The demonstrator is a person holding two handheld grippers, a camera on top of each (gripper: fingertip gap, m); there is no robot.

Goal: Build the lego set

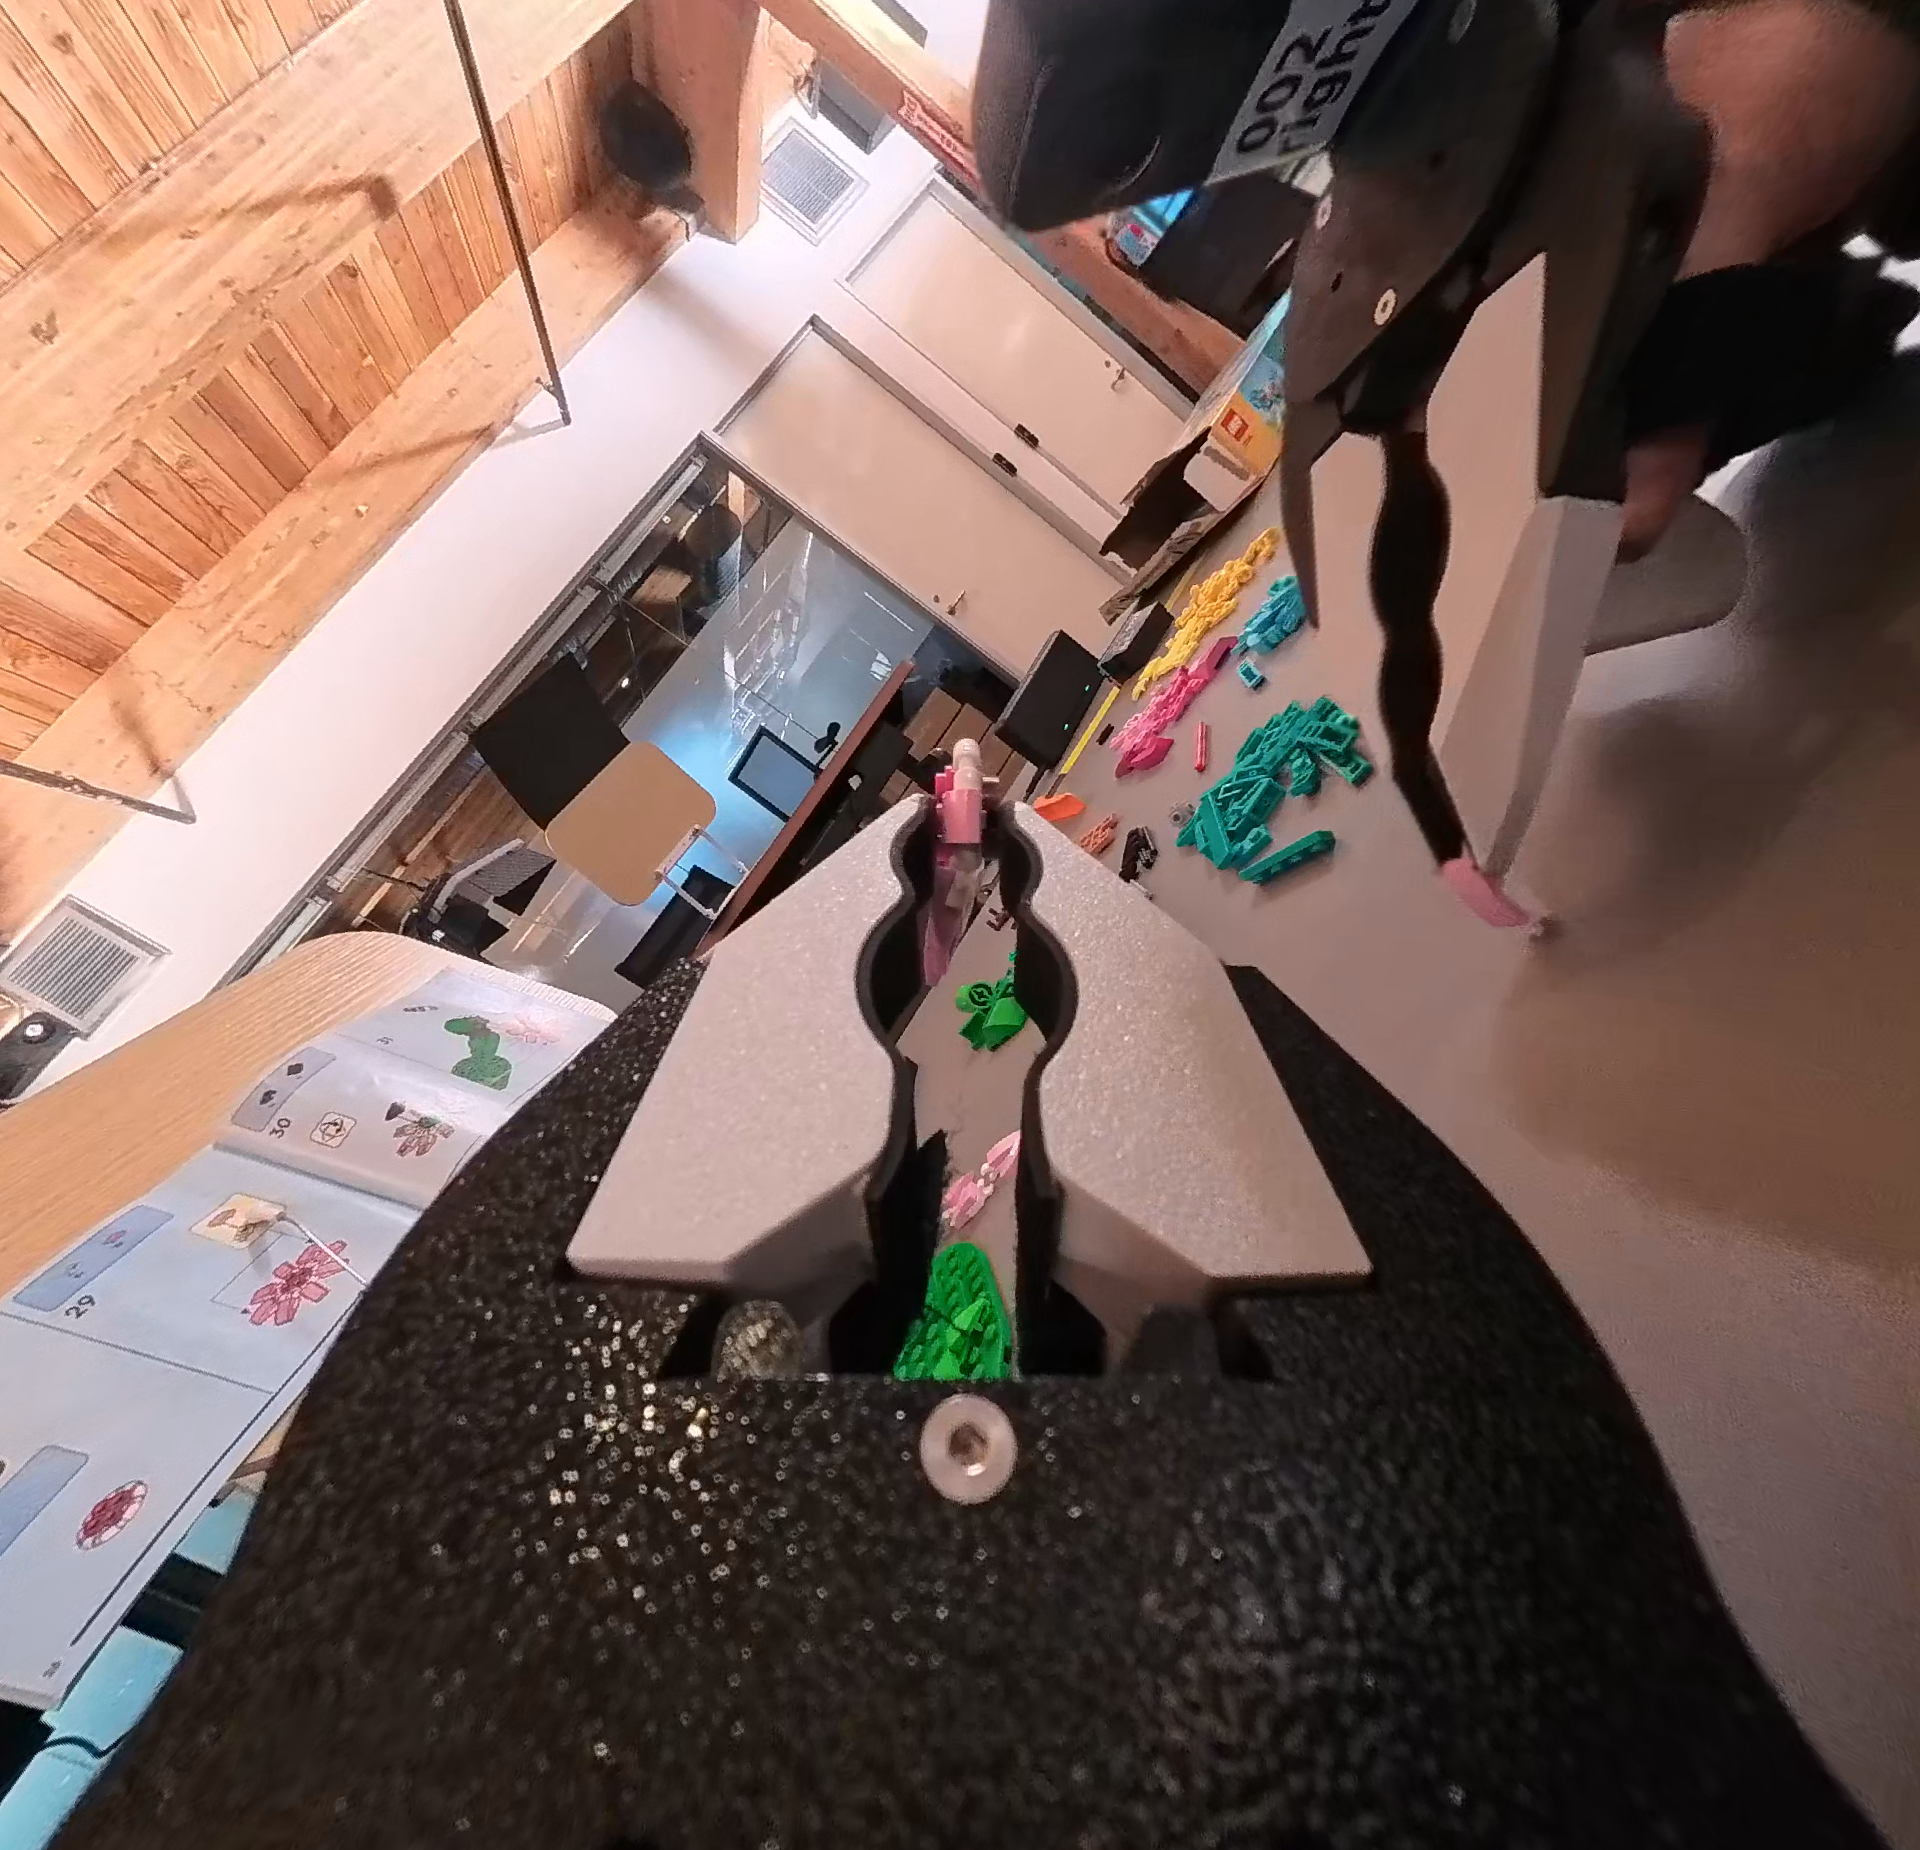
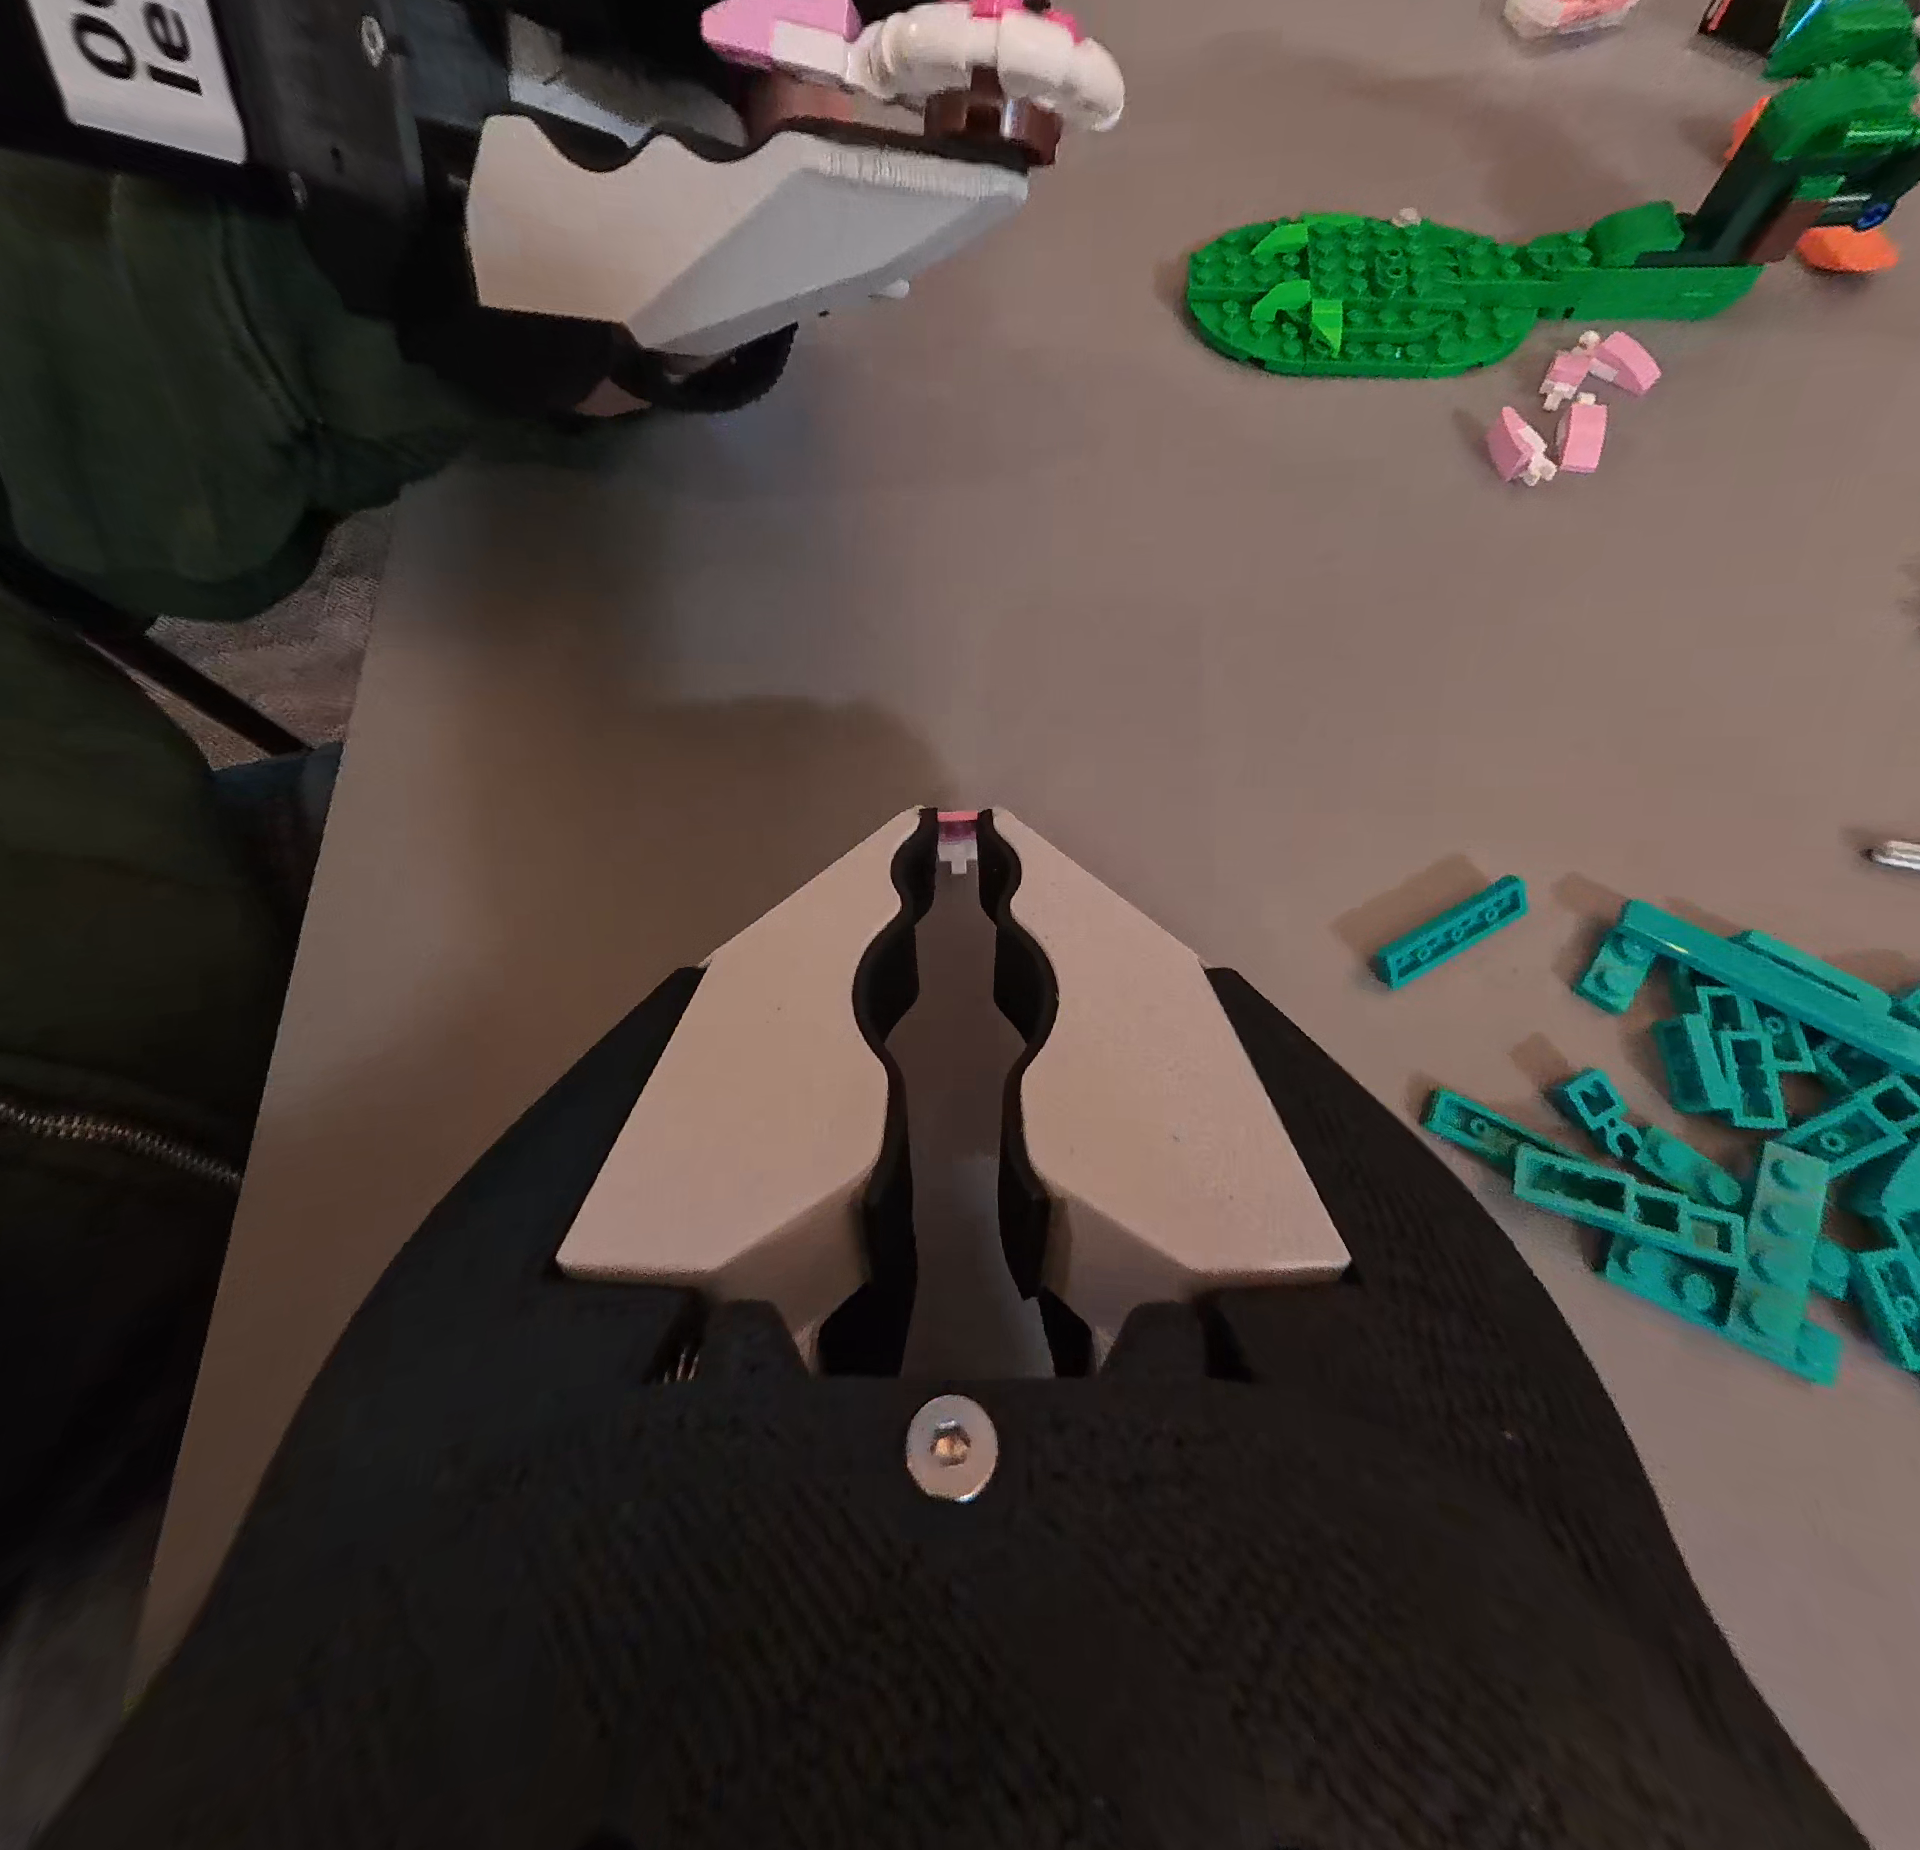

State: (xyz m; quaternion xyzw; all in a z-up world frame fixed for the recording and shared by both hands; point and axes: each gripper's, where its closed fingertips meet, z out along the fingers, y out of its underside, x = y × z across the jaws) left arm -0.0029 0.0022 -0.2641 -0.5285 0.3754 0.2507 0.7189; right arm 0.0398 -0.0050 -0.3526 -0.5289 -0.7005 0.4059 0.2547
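Note:
My left gripper [image 1: 961, 813] is shut on a pink, white and brown flower assembly [image 1: 958, 844], held in the air and tilted; the right wrist view shows it at upper left [image 2: 977, 55]. My right gripper [image 2: 956, 824] is shut on a small pink petal piece [image 2: 956, 832] low over the grey table [image 2: 1143, 605]; the left wrist view shows that gripper at right [image 1: 1496, 901] with the petal piece [image 1: 1488, 896] at its tips. A green lily-pad plate build [image 2: 1351, 294] lies beyond, with loose pink petal pieces [image 2: 1569, 403] beside it.
A pile of teal bricks [image 2: 1745, 1156] lies at right. Yellow [image 1: 1210, 605], pink [image 1: 1164, 709] and teal [image 1: 1278, 782] brick piles lie farther along the table. An open instruction booklet [image 1: 260, 1229] lies at left. A person's dark green sleeve [image 2: 156, 398] is at left. My hands' fingertips stand some 10 cm from each other.

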